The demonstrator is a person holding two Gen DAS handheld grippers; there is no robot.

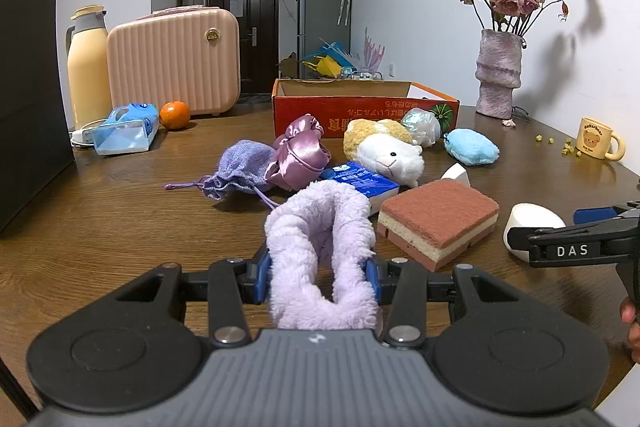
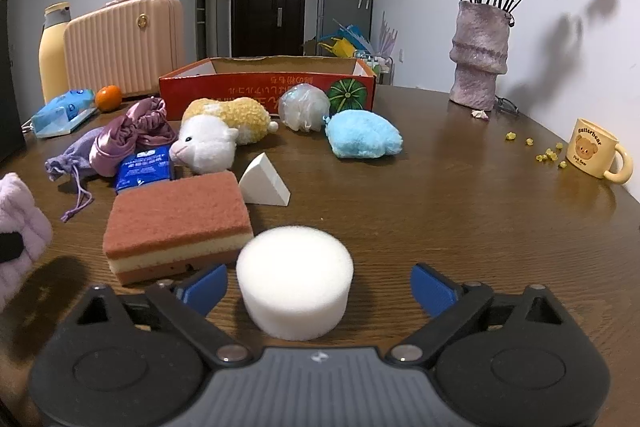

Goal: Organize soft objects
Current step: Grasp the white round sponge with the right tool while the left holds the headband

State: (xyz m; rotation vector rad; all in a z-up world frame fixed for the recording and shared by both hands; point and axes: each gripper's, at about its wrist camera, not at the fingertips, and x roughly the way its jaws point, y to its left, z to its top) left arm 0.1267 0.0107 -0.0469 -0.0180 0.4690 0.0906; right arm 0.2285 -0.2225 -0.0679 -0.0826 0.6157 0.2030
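From the left wrist, the left gripper (image 1: 318,277) pinches a fluffy lilac headband (image 1: 320,247), its blue pads (image 1: 262,273) pressed into the fleece on both sides, above the wooden table (image 1: 120,227). Just beyond lie a brown-topped layered sponge (image 1: 438,223), a blue tissue pack (image 1: 362,181), a purple drawstring pouch (image 1: 240,167), a pink satin scrunchie (image 1: 300,151) and a white-and-yellow plush animal (image 1: 386,151). Behind them stands an open red cardboard box (image 1: 360,111). At the right edge the right gripper's arm, marked DAS, reaches beside a white round sponge (image 1: 528,223)

From the right wrist, the right gripper (image 2: 318,289) stands spread wide around the white round sponge (image 2: 296,289), which sits upright on the table between the blue fingers (image 2: 434,289); a gap shows on each side, so neither pad touches it. The layered sponge (image 2: 176,223) lies just to its left, a white wedge sponge (image 2: 264,183) behind that, and a fluffy blue puff (image 2: 362,135) farther back, near the red box (image 2: 264,87)
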